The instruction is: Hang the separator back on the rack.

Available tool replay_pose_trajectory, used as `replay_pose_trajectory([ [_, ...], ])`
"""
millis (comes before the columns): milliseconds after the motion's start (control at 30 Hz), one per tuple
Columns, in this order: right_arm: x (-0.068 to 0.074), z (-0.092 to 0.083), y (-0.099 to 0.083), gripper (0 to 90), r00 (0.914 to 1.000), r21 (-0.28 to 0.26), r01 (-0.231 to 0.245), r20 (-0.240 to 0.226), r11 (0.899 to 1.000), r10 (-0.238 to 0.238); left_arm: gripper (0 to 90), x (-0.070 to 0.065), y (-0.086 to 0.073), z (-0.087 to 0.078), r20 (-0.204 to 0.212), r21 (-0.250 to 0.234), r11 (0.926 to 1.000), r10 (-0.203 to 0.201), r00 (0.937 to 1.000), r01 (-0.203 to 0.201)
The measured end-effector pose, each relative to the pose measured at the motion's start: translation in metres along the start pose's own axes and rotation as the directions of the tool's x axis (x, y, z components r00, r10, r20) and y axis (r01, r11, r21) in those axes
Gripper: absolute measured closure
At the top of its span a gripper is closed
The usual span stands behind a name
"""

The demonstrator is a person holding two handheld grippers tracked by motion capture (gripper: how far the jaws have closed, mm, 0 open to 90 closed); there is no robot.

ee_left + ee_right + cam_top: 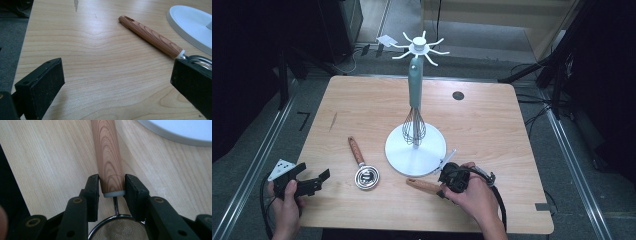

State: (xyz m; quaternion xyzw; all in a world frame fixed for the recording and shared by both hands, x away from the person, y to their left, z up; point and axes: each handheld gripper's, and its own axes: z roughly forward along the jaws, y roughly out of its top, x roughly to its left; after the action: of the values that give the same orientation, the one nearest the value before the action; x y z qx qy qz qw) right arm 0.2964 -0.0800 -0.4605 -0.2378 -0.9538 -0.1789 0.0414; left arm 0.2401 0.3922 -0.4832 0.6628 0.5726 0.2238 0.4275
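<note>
A small strainer with a wooden handle (422, 185) lies on the table in front of the white stand's base (404, 157). My right gripper (445, 189) is shut on that handle (107, 152), one pad on each side just above its white collar. The mesh bowl (120, 230) sits below the jaws. A whisk (414, 125) with a teal handle hangs from the stand's hooks. A small metal ladle (366, 177) with a wooden handle (152, 37) lies left of the base. My left gripper (314, 171) hovers near the table's front left corner, open (117, 82) with nothing between its jaws.
The stand's white base (190, 25) occupies the table's middle, and its rim (180, 130) lies close beyond the strainer handle. A round cable hole (458, 95) sits at the back right. Dark equipment and stands surround the table on the floor.
</note>
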Motion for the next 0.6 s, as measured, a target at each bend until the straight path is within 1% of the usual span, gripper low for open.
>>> replay_pose_trajectory([
  [33, 0.0, 0.0, 0.0, 66.3, 1.0, 0.0, 0.0, 0.0, 1.0, 0.0, 0.0, 0.0, 0.0, 0.0, 0.0, 0.0, 1.0, 0.0, 1.0, 0.0],
  [67, 0.0, 0.003, 0.0, 66.4, 0.9999, 0.016, 0.001, 0.012, 1.0, -0.001, 0.0, 0.0, 0.0, 0.0, 0.0, 0.0, 1.0, 0.0, 1.0, 0.0],
  [100, 0.001, 0.004, 0.001, 66.8, 0.9999, 0.023, -0.004, 0.013, 1.0, 0.003, 0.0, 0.0, 0.0, 0.0, 0.0, 0.0, 1.0, 0.001, 1.0, -0.001],
  [133, 0.001, 0.004, 0.001, 67.9, 0.9999, 0.014, -0.003, 0.014, 1.0, 0.003, 0.0, 0.0, 0.0, 0.0, 0.0, 0.0, 1.0, 0.0, 1.0, 0.0],
  [233, 0.001, 0.004, 0.002, 69.3, 0.9999, 0.015, 0.006, 0.016, 1.0, -0.006, 0.0, 0.0, 0.0, 0.0, 0.0, 0.0, 1.0, 0.001, 1.0, -0.001],
  [267, 0.003, 0.004, 0.002, 70.7, 0.9995, 0.019, 0.003, 0.032, 1.0, -0.004, 0.0, 0.0, 0.0, 0.0, -0.002, -0.001, 1.0, 0.001, 1.0, -0.001],
  [333, 0.005, 0.004, 0.002, 71.0, 0.9992, 0.02, 0.006, 0.041, 1.0, -0.007, 0.0, 0.0, 0.0, 0.0, -0.002, -0.001, 1.0, 0.0, 1.0, 0.0],
  [367, 0.005, 0.004, 0.002, 71.2, 0.9993, 0.018, 0.011, 0.036, 1.0, -0.011, 0.0, 0.0, 0.0, 0.0, -0.002, -0.001, 1.0, 0.0, 1.0, 0.0],
  [400, 0.005, 0.003, 0.001, 71.3, 0.9996, 0.001, 0.007, 0.029, 1.0, -0.007, 0.0, 0.0, 0.0, 0.0, -0.001, 0.0, 1.0, 0.001, 1.0, -0.001],
  [433, 0.005, 0.003, 0.001, 71.3, 0.9996, 0.001, 0.007, 0.029, 1.0, -0.007, 0.0, 0.0, 0.0, 0.0, -0.001, 0.0, 1.0, 0.001, 1.0, -0.001],
  [467, 0.005, 0.0, 0.0, 71.4, 0.9997, -0.009, -0.002, 0.022, 1.0, 0.002, 0.0, 0.0, 0.0, 0.0, -0.001, 0.0, 1.0, 0.0, 1.0, 0.0],
  [500, 0.005, -0.006, -0.003, 71.4, 0.9999, -0.047, -0.01, 0.011, 0.999, 0.01, 0.0, 0.0, 0.0, 0.0, -0.001, 0.0, 1.0, 0.0, 1.0, 0.0],
  [533, 0.004, -0.01, -0.005, 71.4, 0.9998, -0.068, -0.016, 0.008, 0.998, 0.017, 0.0, 0.0, 0.0, 0.0, -0.001, 0.0, 1.0, -0.001, 1.0, 0.001],
  [600, 0.003, -0.018, -0.008, 71.5, 0.9994, -0.098, -0.016, 0.028, 0.995, 0.018, 0.0, 0.0, 0.0, 0.0, 0.0, 0.0, 1.0, -0.001, 1.0, 0.001],
])
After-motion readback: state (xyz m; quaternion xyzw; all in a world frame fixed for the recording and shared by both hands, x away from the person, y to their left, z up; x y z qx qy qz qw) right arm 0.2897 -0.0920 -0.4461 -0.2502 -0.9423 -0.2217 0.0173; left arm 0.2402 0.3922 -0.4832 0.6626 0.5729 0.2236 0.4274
